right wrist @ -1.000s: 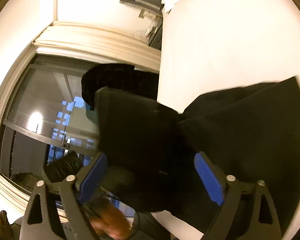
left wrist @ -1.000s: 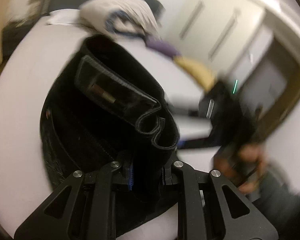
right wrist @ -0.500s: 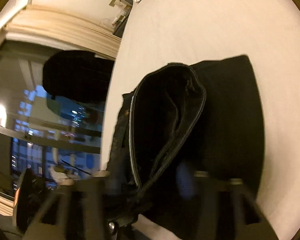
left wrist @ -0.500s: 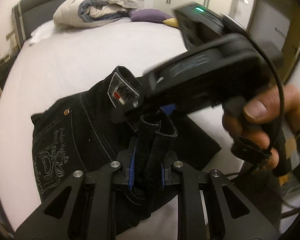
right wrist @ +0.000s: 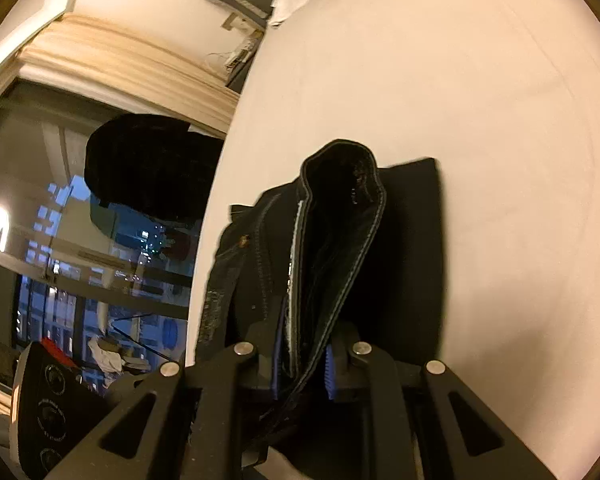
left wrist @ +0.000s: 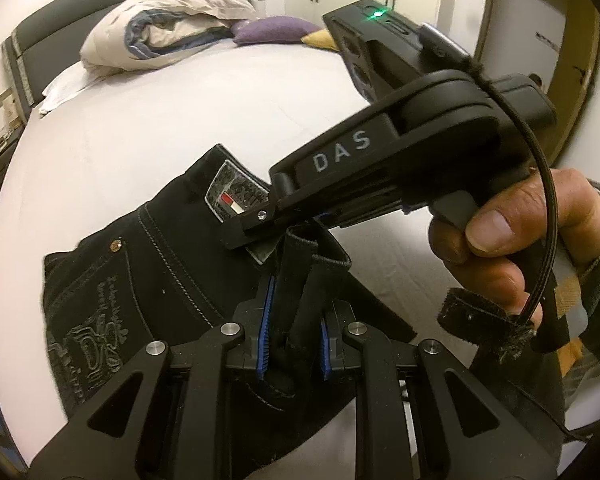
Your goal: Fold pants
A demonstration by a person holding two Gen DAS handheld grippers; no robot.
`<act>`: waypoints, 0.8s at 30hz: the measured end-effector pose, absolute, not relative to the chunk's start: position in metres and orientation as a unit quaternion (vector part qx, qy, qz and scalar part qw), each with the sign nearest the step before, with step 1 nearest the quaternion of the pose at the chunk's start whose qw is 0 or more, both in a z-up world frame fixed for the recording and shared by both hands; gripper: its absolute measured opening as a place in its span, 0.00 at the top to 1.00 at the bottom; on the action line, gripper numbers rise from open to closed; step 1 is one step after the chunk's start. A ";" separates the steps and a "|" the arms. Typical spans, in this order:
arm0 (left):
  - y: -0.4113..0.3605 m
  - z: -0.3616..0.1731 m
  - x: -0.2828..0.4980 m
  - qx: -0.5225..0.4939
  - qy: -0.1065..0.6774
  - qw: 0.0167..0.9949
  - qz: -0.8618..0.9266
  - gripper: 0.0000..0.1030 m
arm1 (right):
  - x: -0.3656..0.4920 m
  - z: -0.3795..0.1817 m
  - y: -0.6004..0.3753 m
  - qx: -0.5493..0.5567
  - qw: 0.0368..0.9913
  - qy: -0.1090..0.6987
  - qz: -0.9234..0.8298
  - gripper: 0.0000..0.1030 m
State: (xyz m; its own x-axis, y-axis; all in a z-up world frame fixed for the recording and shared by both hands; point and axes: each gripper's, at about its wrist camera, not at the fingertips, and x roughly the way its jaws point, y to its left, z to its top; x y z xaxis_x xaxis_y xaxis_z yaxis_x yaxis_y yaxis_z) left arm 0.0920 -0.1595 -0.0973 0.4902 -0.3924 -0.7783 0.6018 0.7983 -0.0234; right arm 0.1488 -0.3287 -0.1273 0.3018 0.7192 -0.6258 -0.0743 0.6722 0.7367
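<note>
Black pants [left wrist: 172,264] lie partly folded on a white bed [left wrist: 172,128], with a stitched back pocket and a waistband label facing up. My left gripper [left wrist: 294,340] is shut on a bunched fold of the pants' edge. My right gripper [right wrist: 302,360] is shut on a doubled hem of the pants [right wrist: 340,240], which stands up between its blue pads. In the left wrist view the right gripper's black body [left wrist: 400,160] crosses just above the left one, held by a hand [left wrist: 512,240].
A rolled duvet [left wrist: 164,40], a purple cushion [left wrist: 276,30] and a grey headboard [left wrist: 60,12] sit at the bed's far end. White wardrobe doors stand behind. A dark window [right wrist: 80,240] and a curtain lie beyond the bed's left edge.
My right gripper has shut on the pants hem; a second ago it was open. Both grippers have come close together over the pants, now lower on the bed.
</note>
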 end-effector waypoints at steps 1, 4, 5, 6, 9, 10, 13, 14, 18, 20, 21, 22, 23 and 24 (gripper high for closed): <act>-0.161 -0.102 0.096 0.129 0.415 0.852 -0.292 0.83 | 0.148 -0.132 -0.333 0.309 0.745 0.530 0.264 0.83; -0.174 -0.119 0.099 0.135 0.425 0.844 -0.298 0.83 | 0.144 -0.146 -0.343 0.321 0.739 0.531 0.262 0.83; -0.177 -0.124 0.099 0.138 0.427 0.842 -0.299 0.83 | 0.143 -0.151 -0.345 0.325 0.737 0.532 0.261 0.83; -0.178 -0.130 0.098 0.139 0.430 0.840 -0.299 0.83 | 0.141 -0.156 -0.346 0.328 0.736 0.531 0.261 0.83; -0.178 -0.144 0.100 0.127 0.438 0.837 -0.302 0.77 | 0.136 -0.163 -0.347 0.336 0.741 0.518 0.264 0.85; -0.177 -0.145 0.099 0.120 0.438 0.837 -0.307 0.72 | 0.134 -0.164 -0.346 0.338 0.744 0.512 0.265 0.85; -0.165 -0.137 0.094 0.080 0.458 0.823 -0.326 0.42 | 0.130 -0.165 -0.346 0.349 0.747 0.498 0.269 0.83; -0.158 -0.131 0.093 0.063 0.461 0.821 -0.332 0.40 | 0.129 -0.165 -0.349 0.358 0.742 0.499 0.267 0.81; -0.102 -0.092 0.082 0.004 0.426 0.842 -0.332 0.21 | 0.115 -0.144 -0.365 0.355 0.764 0.489 0.228 0.62; -0.069 -0.082 0.079 -0.028 0.409 0.856 -0.315 0.15 | 0.104 -0.127 -0.371 0.342 0.784 0.482 0.191 0.56; -0.053 -0.082 0.084 -0.043 0.408 0.860 -0.302 0.15 | 0.102 -0.120 -0.370 0.350 0.784 0.473 0.201 0.56; -0.042 -0.084 0.088 -0.055 0.412 0.862 -0.290 0.15 | 0.100 -0.110 -0.366 0.357 0.784 0.460 0.216 0.56; -0.028 -0.087 0.097 -0.071 0.415 0.864 -0.276 0.15 | 0.099 -0.101 -0.358 0.355 0.786 0.451 0.229 0.56; -0.019 -0.091 0.101 -0.083 0.418 0.866 -0.262 0.15 | 0.100 -0.091 -0.346 0.348 0.786 0.444 0.253 0.56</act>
